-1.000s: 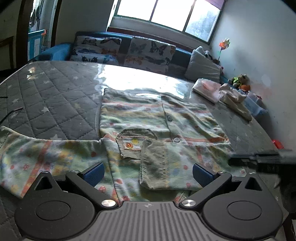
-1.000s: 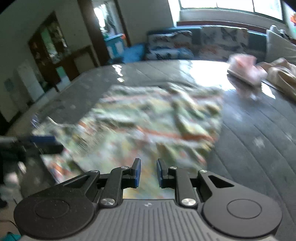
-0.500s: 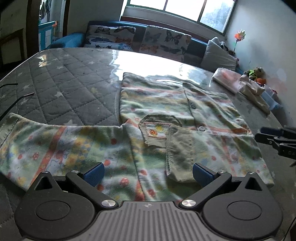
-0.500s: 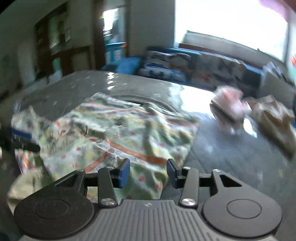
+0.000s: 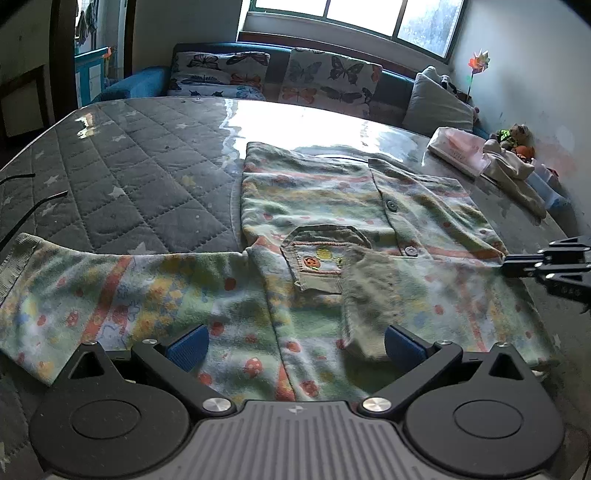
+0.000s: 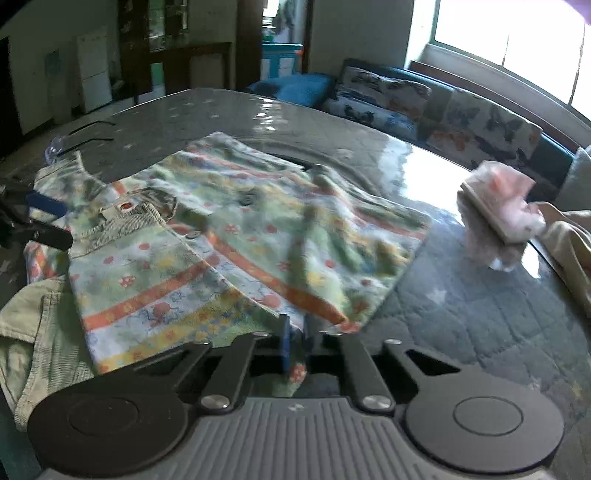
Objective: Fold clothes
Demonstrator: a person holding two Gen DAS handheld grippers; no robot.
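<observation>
Blue pads tip our two tools. The left tool (image 5: 295, 341) has its jaws spread wide apart, hovering just over the near hem of the one patterned shirt (image 5: 332, 236), gripping nothing. The right tool (image 6: 294, 341) has its jaws pressed together on the shirt's side edge, a small tuck of floral cloth caught between the pads; from the left wrist view we see that same tool (image 5: 517, 264) at the shirt's right edge.

The shirt lies front-up and spread flat on the grey quilted desk (image 5: 140, 173). We count one chest pocket (image 5: 321, 258) with embroidered patches, two buttons (image 5: 390, 205) showing down the placket, and one sleeve (image 5: 92, 295) stretched out to the left. The opposite sleeve (image 5: 373, 295) is folded across the front, its ribbed cuff near the pocket.

Farther out, at the desk's far right, sit one pink folded bundle (image 5: 458, 149) and one cream garment (image 5: 517, 177) touching it. Beyond the desk we see a sofa with two butterfly-print cushions (image 5: 221, 72) and one grey pillow (image 5: 436, 109), and a window (image 5: 369, 14) above.
</observation>
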